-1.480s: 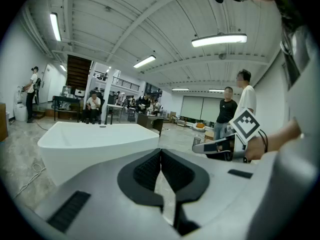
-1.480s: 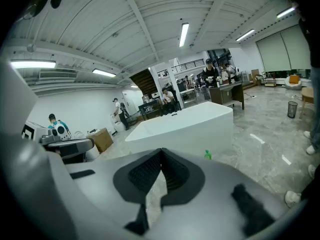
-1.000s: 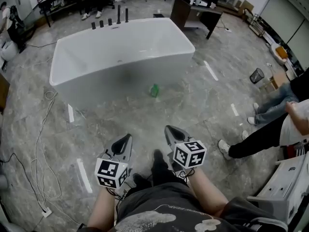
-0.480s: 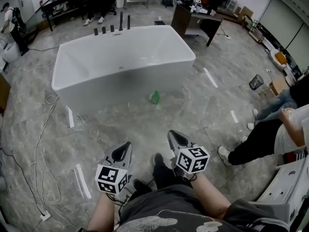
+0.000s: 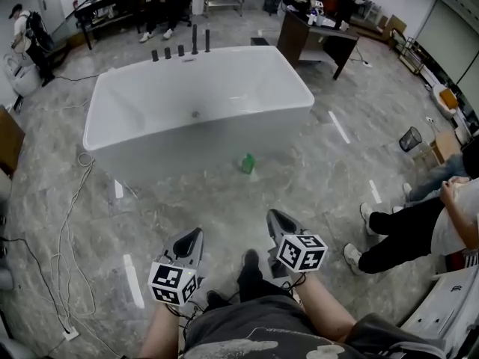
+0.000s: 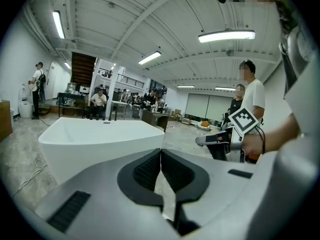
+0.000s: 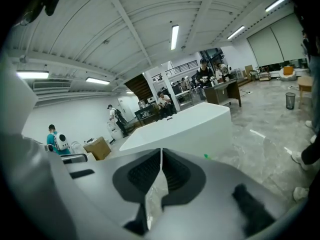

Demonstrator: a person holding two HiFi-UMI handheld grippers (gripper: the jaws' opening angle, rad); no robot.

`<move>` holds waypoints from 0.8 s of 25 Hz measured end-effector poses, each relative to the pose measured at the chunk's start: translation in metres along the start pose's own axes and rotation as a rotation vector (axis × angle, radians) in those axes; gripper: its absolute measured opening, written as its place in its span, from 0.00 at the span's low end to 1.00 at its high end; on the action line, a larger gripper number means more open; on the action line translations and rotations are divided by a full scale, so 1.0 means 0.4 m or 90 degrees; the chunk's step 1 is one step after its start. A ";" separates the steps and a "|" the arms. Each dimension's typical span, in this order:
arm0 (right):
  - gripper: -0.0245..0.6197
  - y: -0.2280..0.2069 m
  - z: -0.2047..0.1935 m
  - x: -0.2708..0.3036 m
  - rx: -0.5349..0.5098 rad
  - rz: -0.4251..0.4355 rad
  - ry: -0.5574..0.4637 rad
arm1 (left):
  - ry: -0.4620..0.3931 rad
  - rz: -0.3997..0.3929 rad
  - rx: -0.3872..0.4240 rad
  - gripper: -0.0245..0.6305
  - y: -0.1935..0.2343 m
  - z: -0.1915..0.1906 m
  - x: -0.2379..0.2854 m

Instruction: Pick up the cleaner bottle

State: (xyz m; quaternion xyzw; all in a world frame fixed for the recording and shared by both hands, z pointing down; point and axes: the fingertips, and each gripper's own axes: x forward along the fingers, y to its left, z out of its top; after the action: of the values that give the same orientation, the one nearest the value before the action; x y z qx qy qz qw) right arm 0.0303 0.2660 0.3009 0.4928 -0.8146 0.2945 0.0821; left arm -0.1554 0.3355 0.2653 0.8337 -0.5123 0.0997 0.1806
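Note:
The green cleaner bottle stands on the stone floor against the near wall of a white bathtub. In the right gripper view only a green speck of the bottle shows past the jaw. My left gripper and right gripper are held side by side well short of the bottle, both pointing toward the tub. In each gripper's own view the jaws meet with nothing between them: left gripper, right gripper. The right gripper also shows in the left gripper view.
Black taps line the tub's far rim. A cable loops over the floor at left. A seated person's legs reach in from the right, near a wire bin. A dark desk and more people stand beyond the tub.
The tub and bottle have come nearer and sit lower in the head view as I move forward. Both grippers travel with me and stay shut.

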 end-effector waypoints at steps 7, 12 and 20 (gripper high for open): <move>0.08 -0.203 0.091 0.093 0.018 -0.017 0.010 | 0.023 -0.018 0.011 0.06 -0.024 0.058 0.233; 0.08 -0.325 0.164 0.148 0.046 -0.031 0.000 | 0.039 -0.038 0.030 0.06 -0.050 0.100 0.373; 0.08 -0.447 0.190 0.195 0.059 -0.024 0.019 | 0.057 -0.028 0.021 0.06 -0.061 0.127 0.519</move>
State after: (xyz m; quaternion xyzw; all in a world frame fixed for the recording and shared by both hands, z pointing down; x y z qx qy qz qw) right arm 0.1553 0.1036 0.3436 0.5070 -0.7893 0.3377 0.0772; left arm -0.0401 0.1551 0.2867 0.8425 -0.4833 0.1410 0.1918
